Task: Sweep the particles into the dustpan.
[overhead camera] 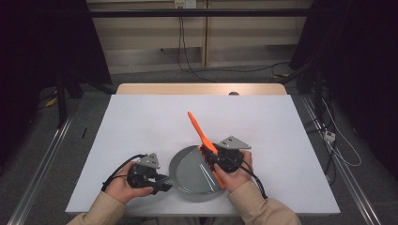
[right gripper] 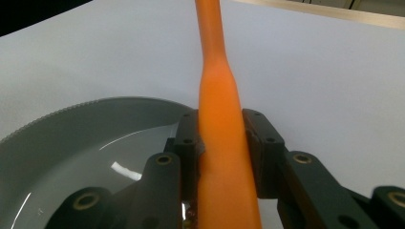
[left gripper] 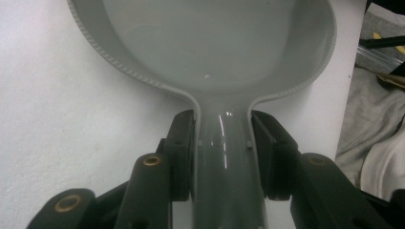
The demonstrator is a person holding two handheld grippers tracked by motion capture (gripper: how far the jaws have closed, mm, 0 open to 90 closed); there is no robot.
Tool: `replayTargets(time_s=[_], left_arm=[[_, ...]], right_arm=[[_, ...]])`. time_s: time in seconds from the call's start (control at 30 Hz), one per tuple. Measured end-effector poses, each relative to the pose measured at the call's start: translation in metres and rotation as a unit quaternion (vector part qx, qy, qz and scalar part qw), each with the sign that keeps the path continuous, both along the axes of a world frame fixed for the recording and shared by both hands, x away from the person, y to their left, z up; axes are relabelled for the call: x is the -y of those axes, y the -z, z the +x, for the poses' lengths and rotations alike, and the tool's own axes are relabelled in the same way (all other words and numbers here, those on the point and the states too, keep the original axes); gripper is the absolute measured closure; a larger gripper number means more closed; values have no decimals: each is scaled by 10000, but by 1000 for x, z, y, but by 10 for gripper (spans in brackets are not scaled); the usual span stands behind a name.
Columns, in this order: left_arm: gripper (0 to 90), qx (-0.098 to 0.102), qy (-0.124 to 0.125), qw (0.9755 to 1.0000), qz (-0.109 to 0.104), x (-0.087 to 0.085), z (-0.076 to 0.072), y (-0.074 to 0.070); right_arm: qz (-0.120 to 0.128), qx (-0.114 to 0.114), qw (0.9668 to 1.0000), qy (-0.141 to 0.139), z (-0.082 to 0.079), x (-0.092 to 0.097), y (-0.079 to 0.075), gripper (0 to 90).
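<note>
A grey frying pan (overhead camera: 190, 174) sits on the white tabletop near its front edge, with its handle pointing left. My left gripper (overhead camera: 162, 183) is shut on that handle (left gripper: 223, 157), one pad pressed against each side, and the pan's bowl (left gripper: 215, 43) lies straight ahead of it. My right gripper (overhead camera: 212, 157) hovers over the pan's right rim, shut on an orange utensil (overhead camera: 197, 129). The utensil's long handle (right gripper: 217, 81) slants up and away over the table. Its near end runs down past the hand over the pan (right gripper: 71, 138); the hand hides its tip.
The white table sheet (overhead camera: 141, 126) stretches wide behind and to both sides of the pan. A wooden table edge (overhead camera: 202, 89) runs along the far side. Cables (overhead camera: 338, 145) lie on the floor to the right of the table.
</note>
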State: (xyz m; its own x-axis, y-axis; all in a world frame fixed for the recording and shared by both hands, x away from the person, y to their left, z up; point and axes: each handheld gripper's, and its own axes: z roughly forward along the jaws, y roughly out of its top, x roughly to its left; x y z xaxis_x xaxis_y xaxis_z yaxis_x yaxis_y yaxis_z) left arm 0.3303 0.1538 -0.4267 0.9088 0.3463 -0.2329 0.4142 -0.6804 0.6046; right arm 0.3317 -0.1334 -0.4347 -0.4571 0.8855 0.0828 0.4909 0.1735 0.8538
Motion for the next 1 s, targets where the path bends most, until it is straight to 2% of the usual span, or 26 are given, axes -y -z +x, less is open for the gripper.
replayTargets(time_s=[0.2,0.23,0.3,0.4,0.6,0.8,1.0], left_arm=[[626,30,-40,10000,44,0,0,-1],[626,-4,-18,10000,-30,-1,0,0],[626,22,-58,10000,-14,-1,0,0],[627,6,-61,10000,-30,-2,0,1],[626,-32,-51,9999,-85,-4,1,2],[626,-45,-32,10000,-68,-4,1,2],[626,7,-3,10000,-31,-4,-1,1]], right_arm=[[115,0,9999,-26,0,-6,-1,703],[157,-2,9999,-44,-1,-8,-1,703],[186,65,9997,-122,-1,-10,-2,704],[506,0,9984,-247,-1,-11,-7,709],[691,166,9971,-254,4,-5,-18,710],[637,245,9977,-34,8,15,-24,710],[352,199,9990,213,2,35,-13,710]])
